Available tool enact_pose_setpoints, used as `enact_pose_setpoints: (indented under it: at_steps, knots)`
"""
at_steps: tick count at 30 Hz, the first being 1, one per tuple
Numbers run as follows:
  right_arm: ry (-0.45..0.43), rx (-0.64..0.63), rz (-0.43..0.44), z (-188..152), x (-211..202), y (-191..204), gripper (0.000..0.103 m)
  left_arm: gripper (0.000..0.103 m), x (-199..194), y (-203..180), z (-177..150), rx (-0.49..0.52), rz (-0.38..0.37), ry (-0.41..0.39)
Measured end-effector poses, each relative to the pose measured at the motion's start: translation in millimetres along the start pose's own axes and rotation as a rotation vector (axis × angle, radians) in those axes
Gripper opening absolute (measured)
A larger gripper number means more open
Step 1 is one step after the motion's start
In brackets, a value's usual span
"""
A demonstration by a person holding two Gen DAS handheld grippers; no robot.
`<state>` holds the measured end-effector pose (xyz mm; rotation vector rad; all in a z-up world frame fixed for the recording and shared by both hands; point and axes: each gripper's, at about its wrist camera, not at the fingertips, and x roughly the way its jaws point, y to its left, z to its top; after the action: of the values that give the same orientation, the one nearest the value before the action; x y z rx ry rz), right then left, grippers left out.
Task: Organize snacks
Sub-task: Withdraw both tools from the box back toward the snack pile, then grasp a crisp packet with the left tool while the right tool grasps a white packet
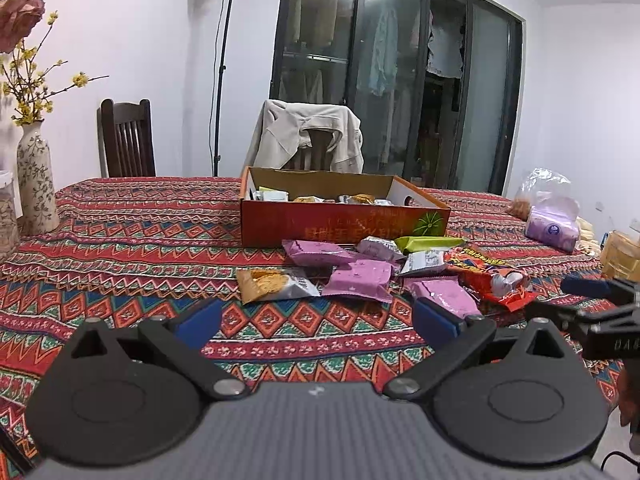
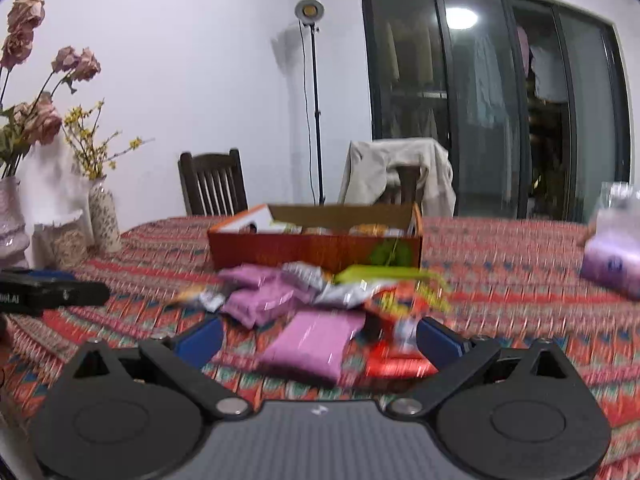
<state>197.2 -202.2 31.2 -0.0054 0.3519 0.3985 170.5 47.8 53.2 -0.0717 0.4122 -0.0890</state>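
Purple snack packets (image 1: 357, 276) lie heaped on the counter (image 1: 120, 240) just ahead of the left gripper (image 1: 316, 320), before the orange box (image 1: 344, 220); both grippers spread wide, holding nothing. The blurred right view sets one purple packet (image 2: 314, 342) between the right gripper (image 2: 318, 338) fingers; only the sharp left view shows a biscuit packet (image 1: 272, 284).
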Motion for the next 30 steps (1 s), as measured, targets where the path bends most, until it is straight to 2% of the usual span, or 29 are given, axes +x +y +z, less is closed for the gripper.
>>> enact_pose_setpoints:
  at_steps: [5,9,13,15,22,26,30]
  knots:
    - [-0.007,0.004,-0.01,-9.3,-3.7,9.6,0.103,0.103,-4.8,4.6,-1.9,0.022,-0.005,-0.027]
    - [-0.014,-0.005,-0.008,-8.5,-5.3,16.8,0.103,0.103,-7.7,18.4,-0.8,0.102,0.007,-0.069]
    - [-0.011,-0.012,-0.008,-6.2,-0.8,24.1,0.103,0.103,-12.0,50.5,8.1,0.146,0.022,-0.076]
    - [-0.008,-0.006,-0.009,-5.8,1.0,24.9,0.103,0.103,-14.5,64.8,11.8,0.17,0.055,-0.08]
    - [0.005,-0.003,-0.005,-4.9,14.8,37.2,0.103,0.103,-12.1,105.4,11.7,0.286,0.106,-0.089]
    - [0.02,-0.005,-0.002,-0.8,27.2,42.8,0.103,0.103,7.3,112.9,26.5,0.223,0.064,-0.084]
    - [0.035,-0.041,-0.001,8.1,44.5,50.5,0.103,0.103,40.6,101.5,37.8,0.227,-0.044,-0.045]
